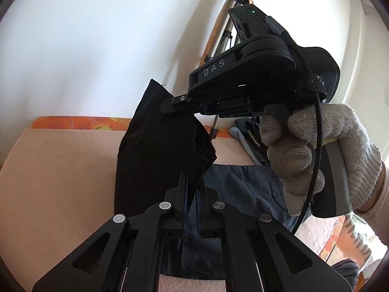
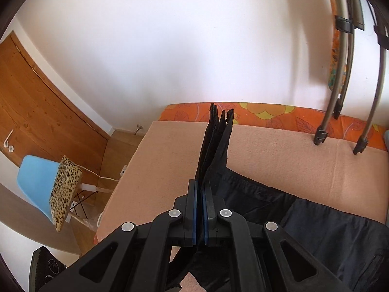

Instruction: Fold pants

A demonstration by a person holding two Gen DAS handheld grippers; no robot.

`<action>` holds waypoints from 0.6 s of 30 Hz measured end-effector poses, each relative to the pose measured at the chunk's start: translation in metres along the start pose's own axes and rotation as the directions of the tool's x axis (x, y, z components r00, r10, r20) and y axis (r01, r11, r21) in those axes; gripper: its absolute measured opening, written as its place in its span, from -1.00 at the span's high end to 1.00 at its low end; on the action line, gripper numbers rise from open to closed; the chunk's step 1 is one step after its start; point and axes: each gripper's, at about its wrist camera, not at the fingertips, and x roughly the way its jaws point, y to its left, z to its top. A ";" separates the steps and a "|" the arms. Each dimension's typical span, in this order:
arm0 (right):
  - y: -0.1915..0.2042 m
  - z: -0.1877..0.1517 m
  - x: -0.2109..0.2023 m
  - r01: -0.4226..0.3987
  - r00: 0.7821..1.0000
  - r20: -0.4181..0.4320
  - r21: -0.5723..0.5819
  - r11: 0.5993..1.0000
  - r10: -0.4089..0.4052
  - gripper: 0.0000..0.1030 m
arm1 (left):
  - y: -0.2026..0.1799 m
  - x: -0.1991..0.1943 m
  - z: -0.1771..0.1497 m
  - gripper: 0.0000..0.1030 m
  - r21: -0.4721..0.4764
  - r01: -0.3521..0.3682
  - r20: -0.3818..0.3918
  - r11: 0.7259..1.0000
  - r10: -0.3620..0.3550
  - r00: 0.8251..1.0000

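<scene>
The left gripper [image 1: 192, 189] sits at the bottom centre of the left wrist view with its jaws drawn nearly together, pinching an edge of the black pants [image 1: 155, 150]. The cloth rises from between the blue-lined pads as a tall dark fold that fills the middle of the frame. Its top corner stands against the white wall [image 1: 97, 36]. To the right of the jaws, more of the garment lies flat and looks bluish-grey in the light. At right of centre, the right gripper [image 1: 173, 104] reaches in from the right, held by a hand in a grey knit glove [image 1: 323, 150]. Its fingers meet the upper part of the raised fold.

In the right wrist view, the right gripper [image 2: 200, 202] is at the bottom centre, its jaws narrow and clamped on several stacked layers of the pants [image 2: 216, 141]. The layers stand upright out of the jaws and fan slightly at the top, just ahead of the fingertips. The rest of the pants spreads to the lower right over a peach blanket [image 2: 279, 150] on the bed. Beyond the blanket runs an orange floral sheet [image 2: 267, 114] along the wall. Tripod legs [image 2: 325, 121] stand on the bed at upper right. At the left are a blue chair with a leopard-print cushion [image 2: 65, 189] and a wooden door [image 2: 36, 102].
</scene>
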 end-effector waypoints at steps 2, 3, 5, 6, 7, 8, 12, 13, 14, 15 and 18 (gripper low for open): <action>-0.019 -0.012 -0.015 0.031 0.999 0.015 0.008 0.999 -0.031 0.98 | -0.017 0.007 -0.005 0.93 0.033 0.017 -0.021 0.999 -0.017 1.000; -0.030 -0.020 -0.024 0.047 0.999 0.020 0.014 0.999 -0.047 0.98 | -0.028 0.013 -0.006 0.93 0.041 0.030 -0.033 0.999 -0.029 0.999; -0.054 -0.035 -0.037 0.077 0.997 0.025 0.036 0.996 -0.078 0.98 | -0.043 0.023 -0.012 0.93 0.054 0.059 -0.060 0.997 -0.056 0.997; -0.067 -0.042 -0.042 0.096 0.995 0.026 0.045 0.994 -0.097 0.98 | -0.051 0.028 -0.014 0.93 0.062 0.074 -0.076 0.995 -0.069 0.995; -0.079 -0.050 -0.047 0.110 0.993 0.026 0.056 0.992 -0.111 0.98 | -0.058 0.034 -0.017 0.93 0.070 0.086 -0.092 0.994 -0.079 0.993; -0.091 -0.058 -0.051 0.122 0.992 0.021 0.068 0.990 -0.124 0.98 | -0.066 0.040 -0.020 0.93 0.080 0.095 -0.108 0.992 -0.086 0.990; -0.139 -0.084 -0.058 0.156 0.988 -0.006 0.126 0.980 -0.156 0.98 | -0.097 0.065 -0.028 0.93 0.123 0.131 -0.177 0.984 -0.109 0.978; -0.148 -0.090 -0.061 0.164 0.986 -0.010 0.136 0.977 -0.164 0.98 | -0.104 0.070 -0.030 0.93 0.129 0.141 -0.192 0.981 -0.115 0.975; -0.157 -0.095 -0.063 0.173 0.985 -0.013 0.141 0.975 -0.173 0.98 | -0.112 0.075 -0.032 0.93 0.134 0.152 -0.205 0.979 -0.123 0.971; -0.164 -0.099 -0.066 0.180 0.984 -0.012 0.144 0.973 -0.180 0.98 | -0.120 0.079 -0.033 0.93 0.138 0.165 -0.213 0.977 -0.133 0.968; -0.182 -0.107 -0.081 0.198 0.980 0.006 0.136 0.971 -0.201 0.98 | -0.148 0.088 -0.038 0.93 0.156 0.204 -0.236 0.967 -0.164 0.958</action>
